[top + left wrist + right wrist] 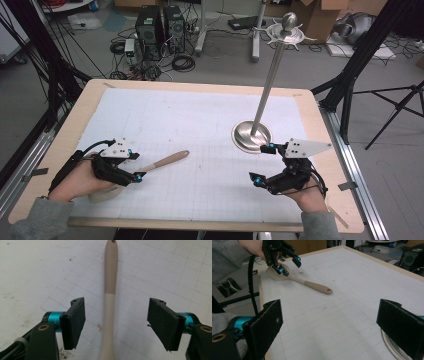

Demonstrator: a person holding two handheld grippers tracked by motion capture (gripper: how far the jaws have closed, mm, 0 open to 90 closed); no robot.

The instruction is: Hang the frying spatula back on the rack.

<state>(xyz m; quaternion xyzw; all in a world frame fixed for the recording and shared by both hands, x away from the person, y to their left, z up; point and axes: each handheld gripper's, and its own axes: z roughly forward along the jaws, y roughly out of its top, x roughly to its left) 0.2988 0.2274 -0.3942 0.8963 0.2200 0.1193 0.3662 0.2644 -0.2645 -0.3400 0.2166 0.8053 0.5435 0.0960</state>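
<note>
- The spoon (161, 162) is lying flat on the white gridded mat (200, 125) covering the counter (90, 95), at the near left, its handle pointing toward the middle of the mat.
- The left gripper (136, 166) is hovering over the spoon near its bowl end, with the person's left hand (80, 182) resting behind it.
- In the left gripper view, the left gripper (115, 320) is straddling the two-tone handle of the spoon (110, 297): its jaws are standing spread, one on each side, and the pads are not touching the handle.
- The right gripper (264, 164) is sitting at the near right, just beside the round base of a metal stand (252, 135) whose pole is leaning up toward the far side.
- Its jaws are standing spread with nothing between them.
- In the right gripper view, the right gripper (329, 322) is facing across the mat toward the spoon (312, 285) and the left gripper (289, 265) above its bowl, well apart from it.
</note>
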